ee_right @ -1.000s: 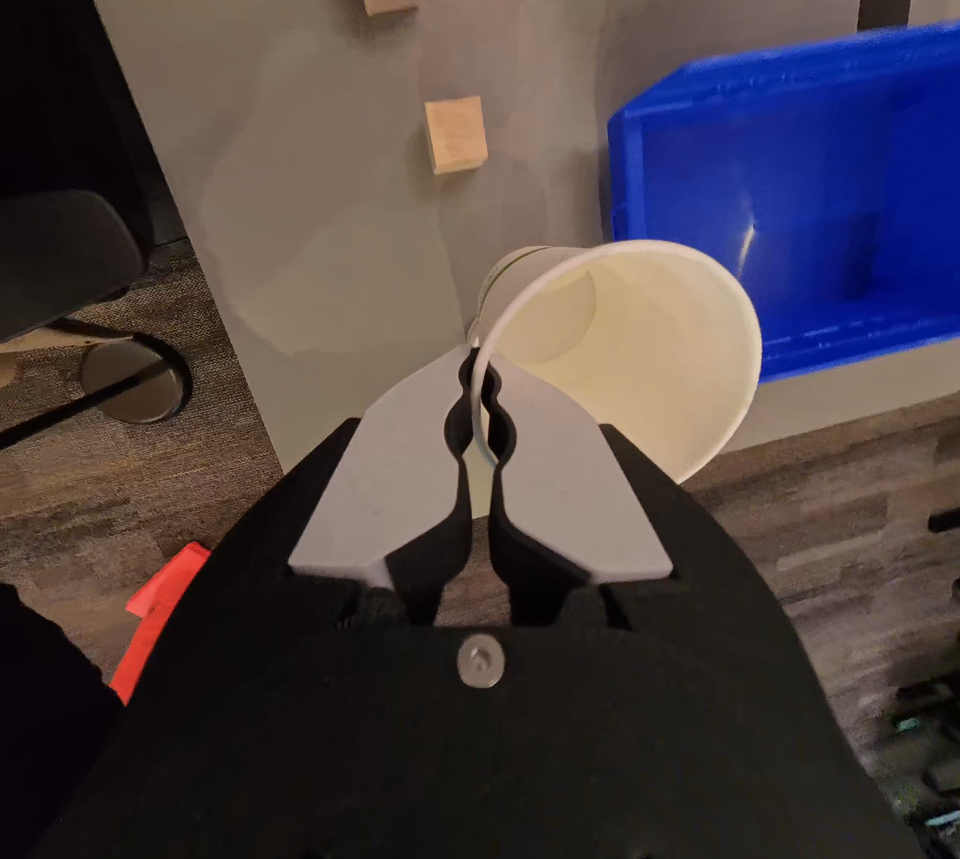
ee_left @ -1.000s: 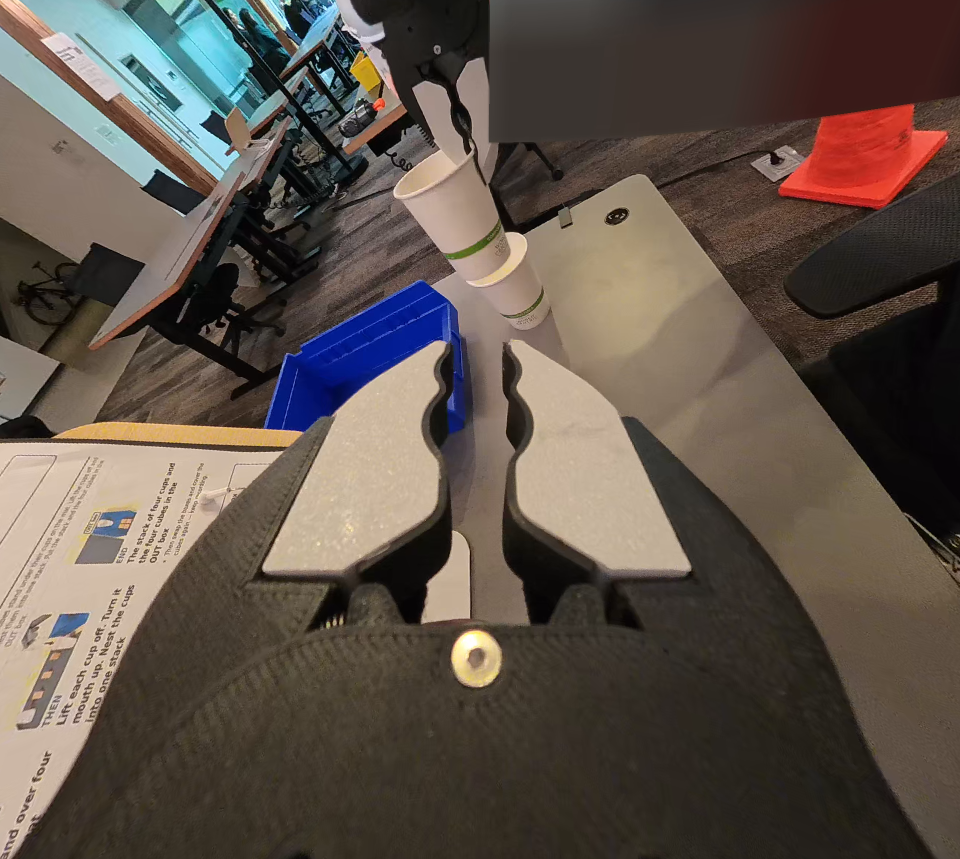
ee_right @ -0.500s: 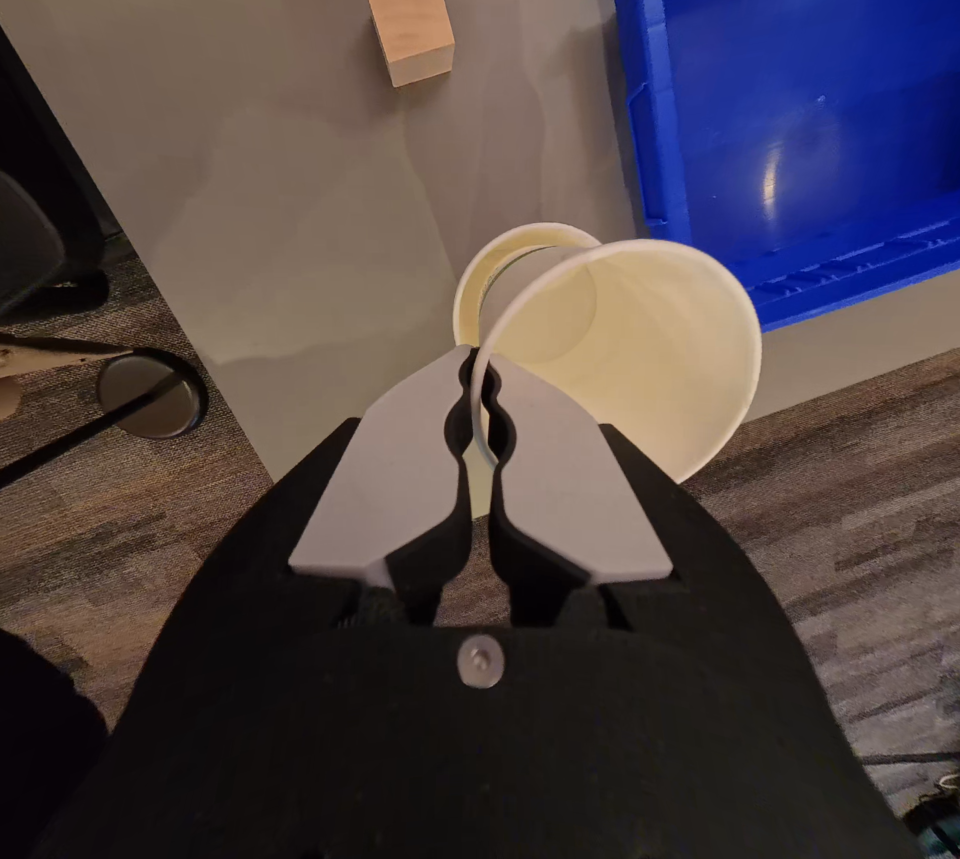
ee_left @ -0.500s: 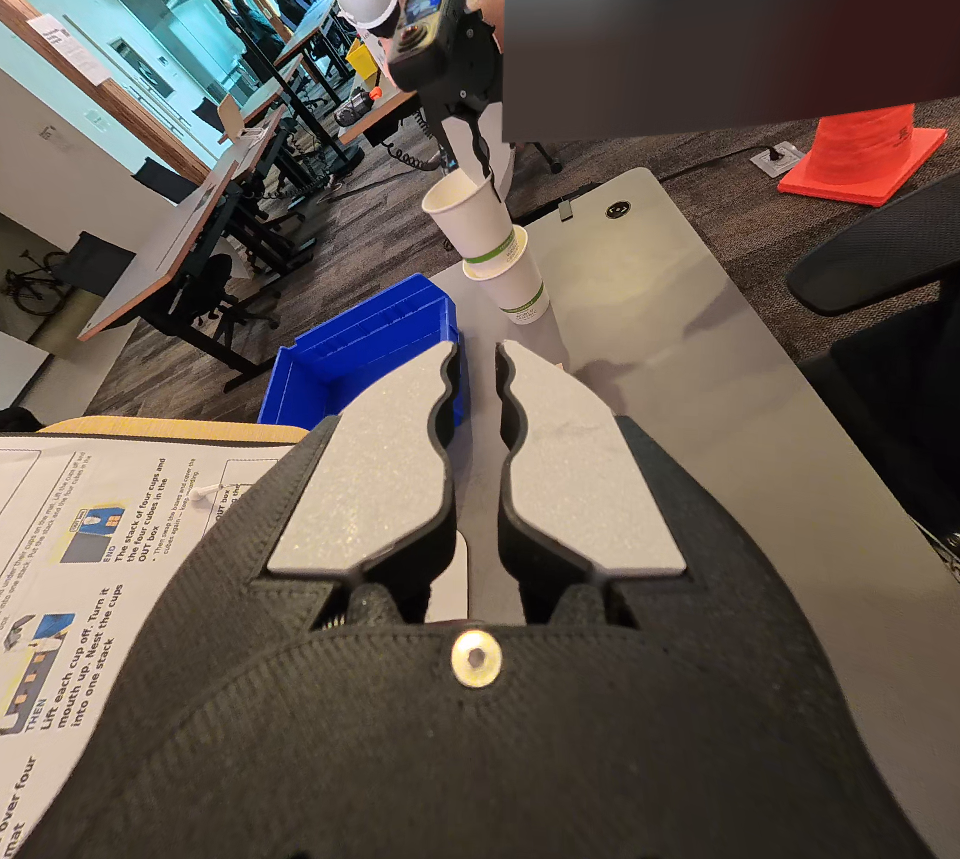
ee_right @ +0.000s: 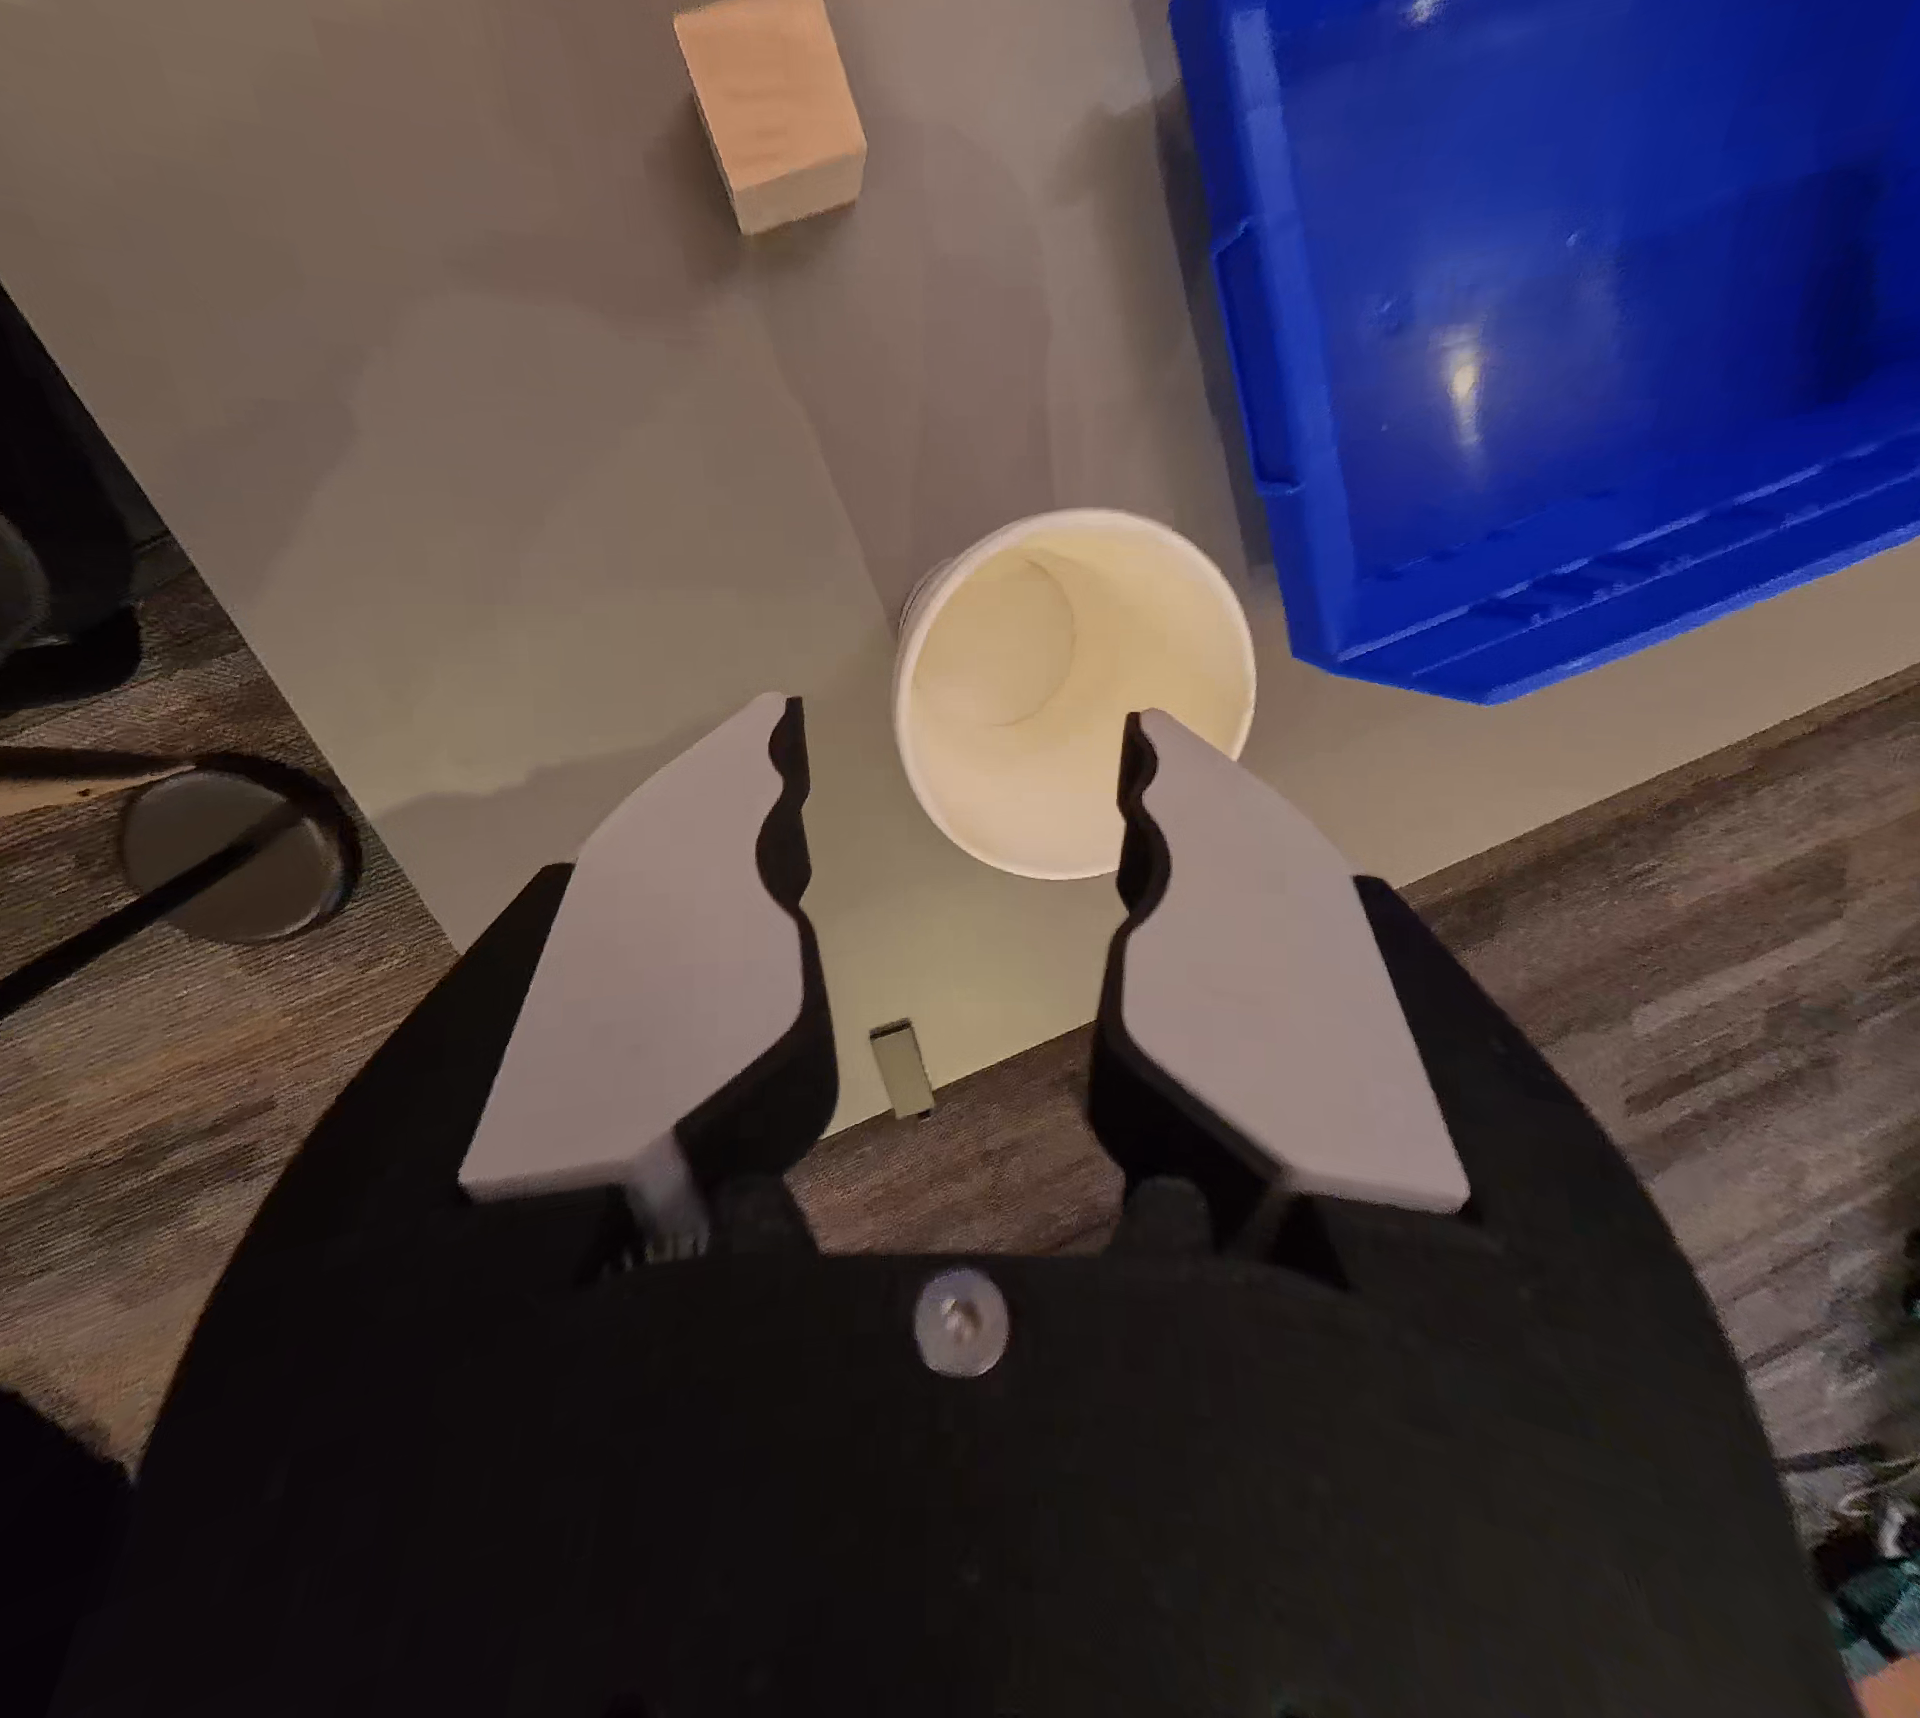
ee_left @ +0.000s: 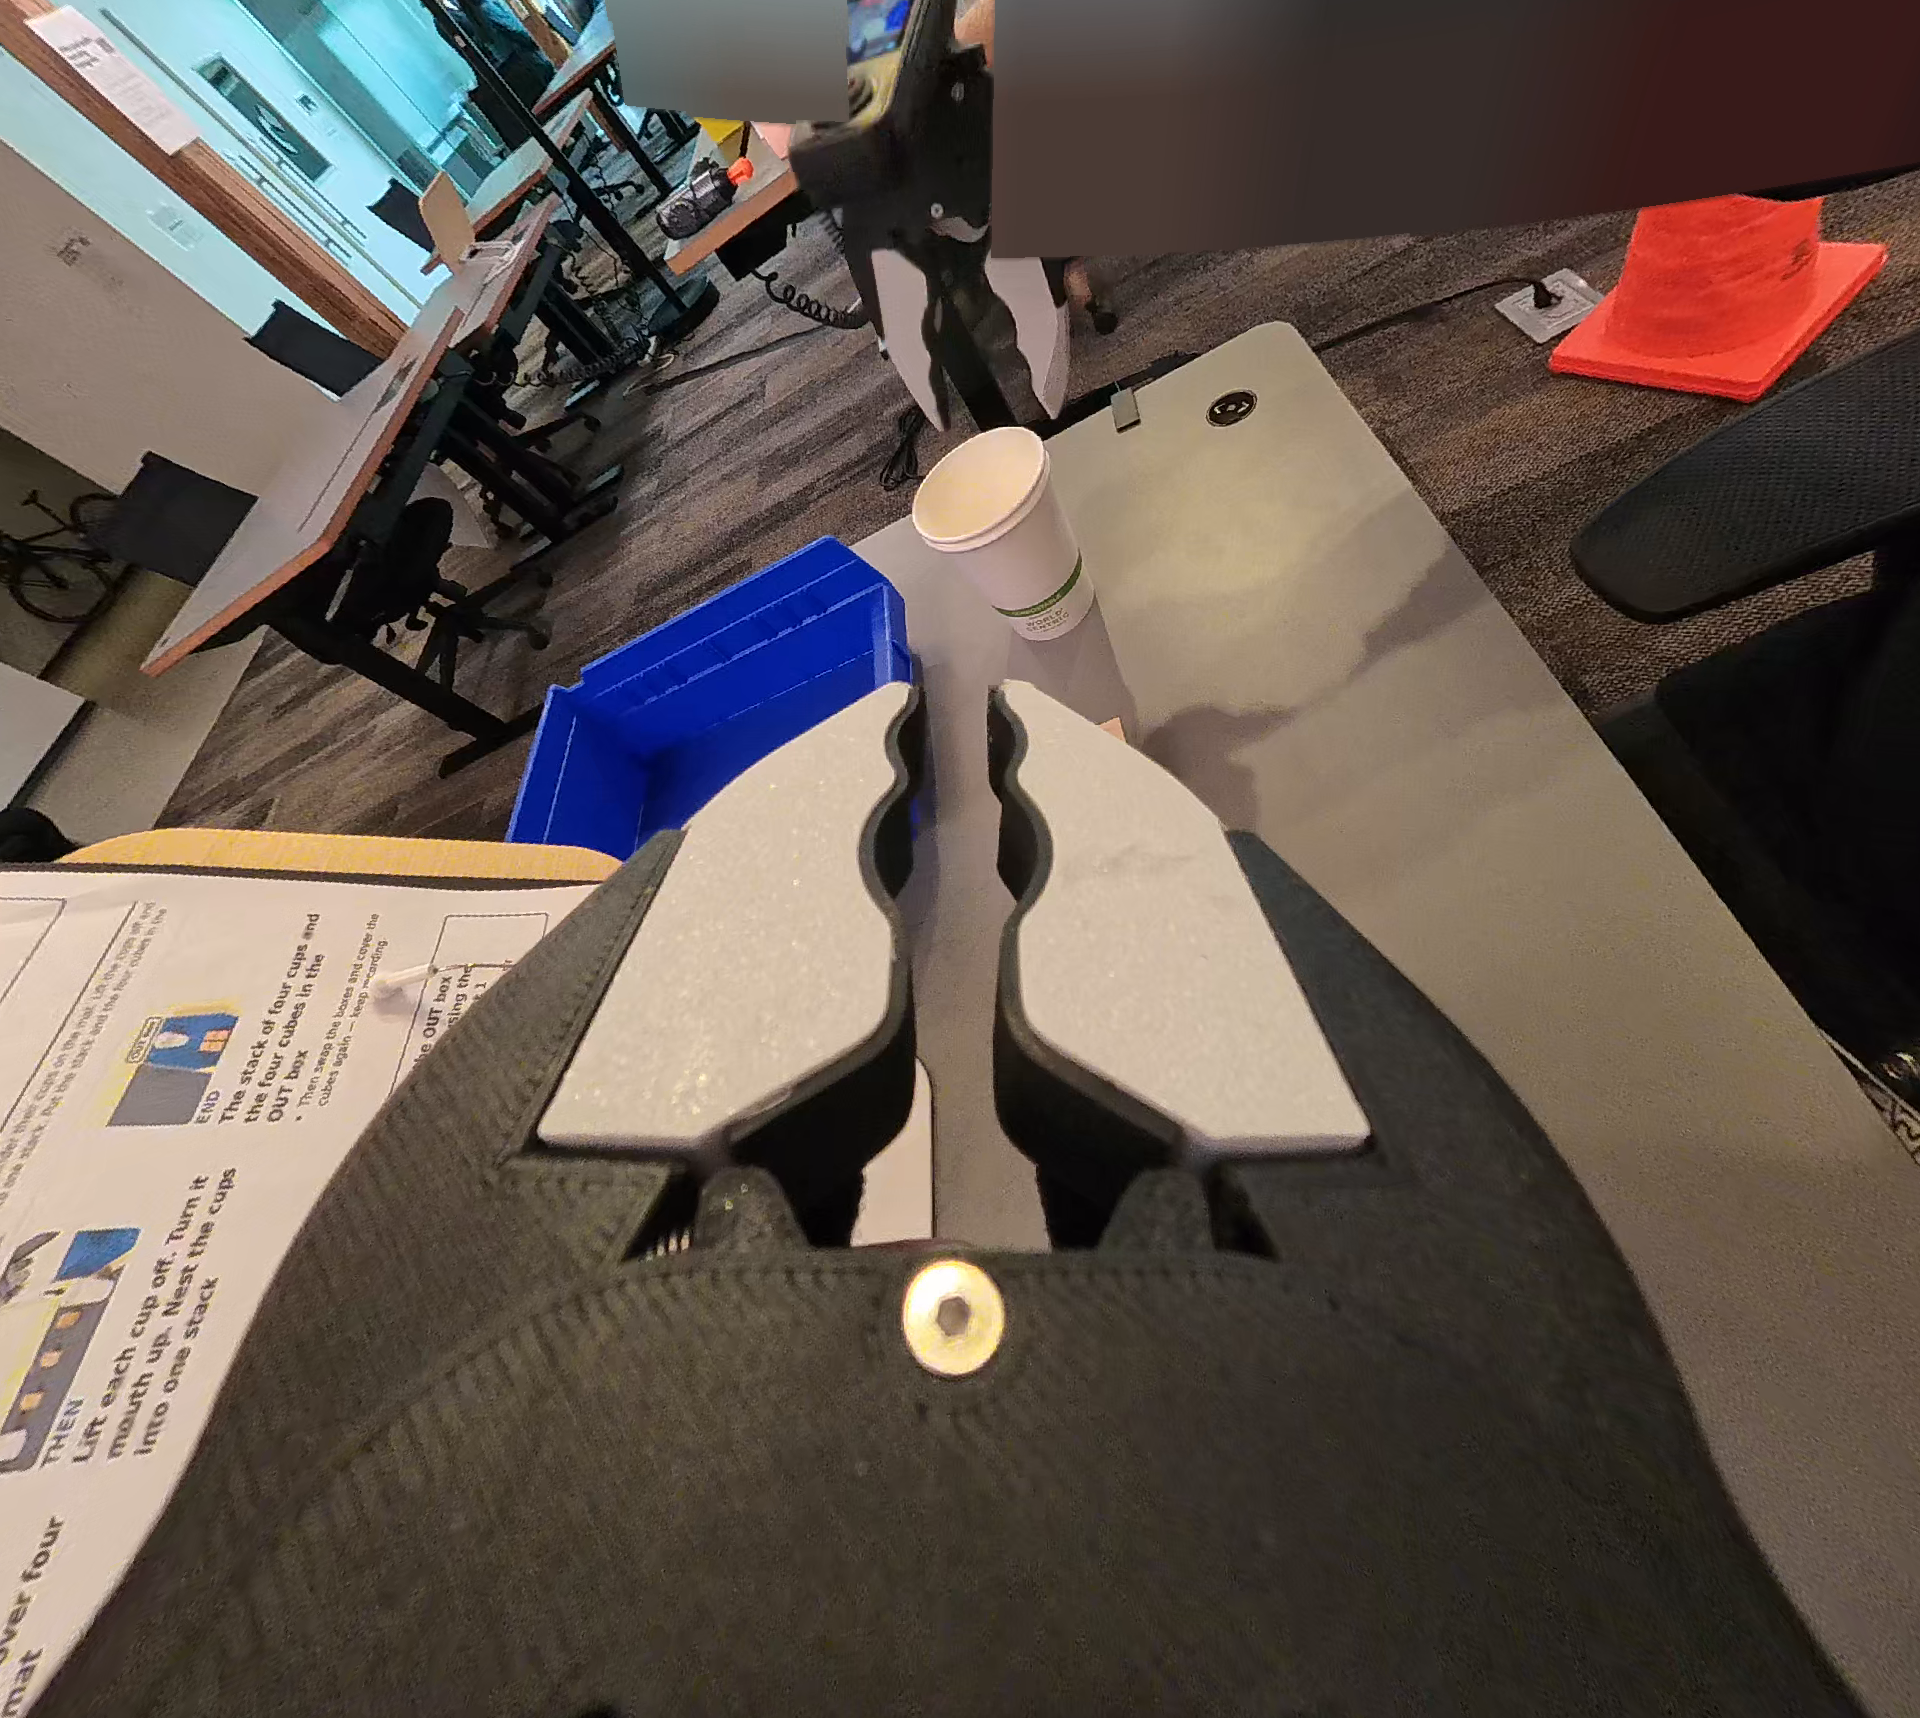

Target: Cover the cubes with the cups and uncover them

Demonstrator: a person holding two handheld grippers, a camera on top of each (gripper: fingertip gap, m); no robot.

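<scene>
Table [ee_right: 436, 421]: the grey top fills the upper half of your right wrist view and runs up the right of centre in your left wrist view.
Blue bin [ee_right: 1558, 234]: upper right of your right wrist view, on the table, just beside the cups; in your left wrist view [ee_left: 717, 723] it sits left of centre.
Left gripper [ee_left: 954, 723]: lower centre of your left wrist view; its jaws stand a narrow gap apart, with nothing between them.
Right gripper [ee_right: 966, 723]: lower centre of your right wrist view; its jaws are spread wide, above the cups and holding nothing. Your left wrist view shows it [ee_left: 971, 359] hanging over the cups at upper centre.
Printed sheet [ee_left: 177, 1097]: lower left of your left wrist view.
Cups [ee_right: 1075, 692]: white paper cups nested mouth up on the table near its edge, centre of your right wrist view; a double rim shows in your left wrist view [ee_left: 1003, 525].
Cube [ee_right: 769, 99]: a wooden block uncovered on the table, upper left of centre, well apart from the cups.
</scene>
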